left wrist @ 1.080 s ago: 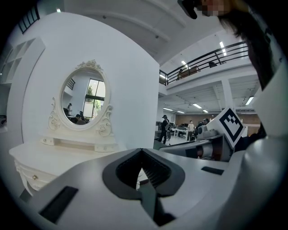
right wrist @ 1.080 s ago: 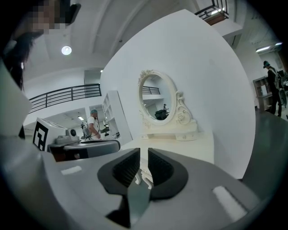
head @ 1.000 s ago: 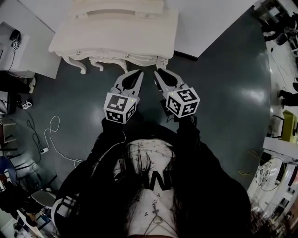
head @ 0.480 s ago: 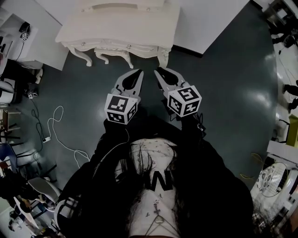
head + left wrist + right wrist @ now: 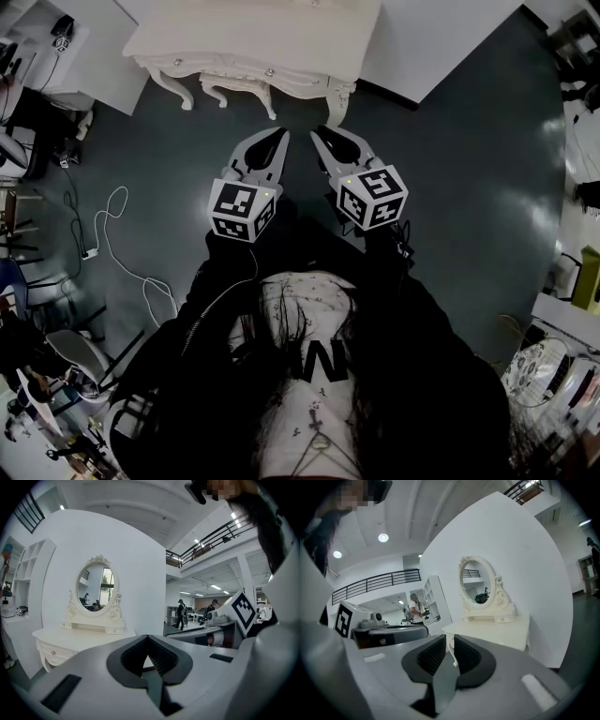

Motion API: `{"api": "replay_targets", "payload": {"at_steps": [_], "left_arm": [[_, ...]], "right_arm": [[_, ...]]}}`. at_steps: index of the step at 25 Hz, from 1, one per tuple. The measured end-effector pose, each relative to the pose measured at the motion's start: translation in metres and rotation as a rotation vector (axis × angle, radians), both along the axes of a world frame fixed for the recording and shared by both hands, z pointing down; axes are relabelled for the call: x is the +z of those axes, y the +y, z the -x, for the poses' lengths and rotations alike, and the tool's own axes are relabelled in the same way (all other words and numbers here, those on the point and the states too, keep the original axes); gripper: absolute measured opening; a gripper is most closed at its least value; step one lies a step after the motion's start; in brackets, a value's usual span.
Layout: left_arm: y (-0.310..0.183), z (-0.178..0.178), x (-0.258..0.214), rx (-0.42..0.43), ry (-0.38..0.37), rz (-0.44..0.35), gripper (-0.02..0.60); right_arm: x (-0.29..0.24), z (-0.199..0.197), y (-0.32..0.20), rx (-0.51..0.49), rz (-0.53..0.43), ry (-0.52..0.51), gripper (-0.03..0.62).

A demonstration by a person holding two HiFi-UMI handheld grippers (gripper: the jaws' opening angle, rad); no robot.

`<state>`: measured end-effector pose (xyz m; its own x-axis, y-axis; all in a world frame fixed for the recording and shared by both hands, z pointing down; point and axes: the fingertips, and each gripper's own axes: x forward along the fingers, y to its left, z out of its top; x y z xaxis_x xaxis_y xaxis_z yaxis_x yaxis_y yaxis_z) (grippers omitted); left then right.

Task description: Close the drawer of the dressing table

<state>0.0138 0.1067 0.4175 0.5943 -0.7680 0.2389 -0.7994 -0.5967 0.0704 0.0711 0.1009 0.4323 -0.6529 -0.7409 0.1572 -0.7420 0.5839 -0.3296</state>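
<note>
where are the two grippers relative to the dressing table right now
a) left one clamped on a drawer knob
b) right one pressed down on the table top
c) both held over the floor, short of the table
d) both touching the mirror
c: the head view shows the left gripper and right gripper over the dark floor, clear of the dressing table, with nothing between their jaws.

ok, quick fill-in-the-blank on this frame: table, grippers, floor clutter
On the dressing table stands an oval ____.
The left gripper and the right gripper both hang over the dark ____, short of the table.
The white cable lies on the person's ____ side.

Missing words: mirror; floor; left.
</note>
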Motion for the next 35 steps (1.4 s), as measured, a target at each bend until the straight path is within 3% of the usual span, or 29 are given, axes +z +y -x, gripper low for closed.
{"api": "replay_targets", "payload": {"at_steps": [35], "left_arm": [[0.014,-0.001,-0.001,0.006,0.012,-0.006,0.0]], "right_arm": [[0.002,0.005,0.02,-0.024,-0.005,0.04,0.038]]}}
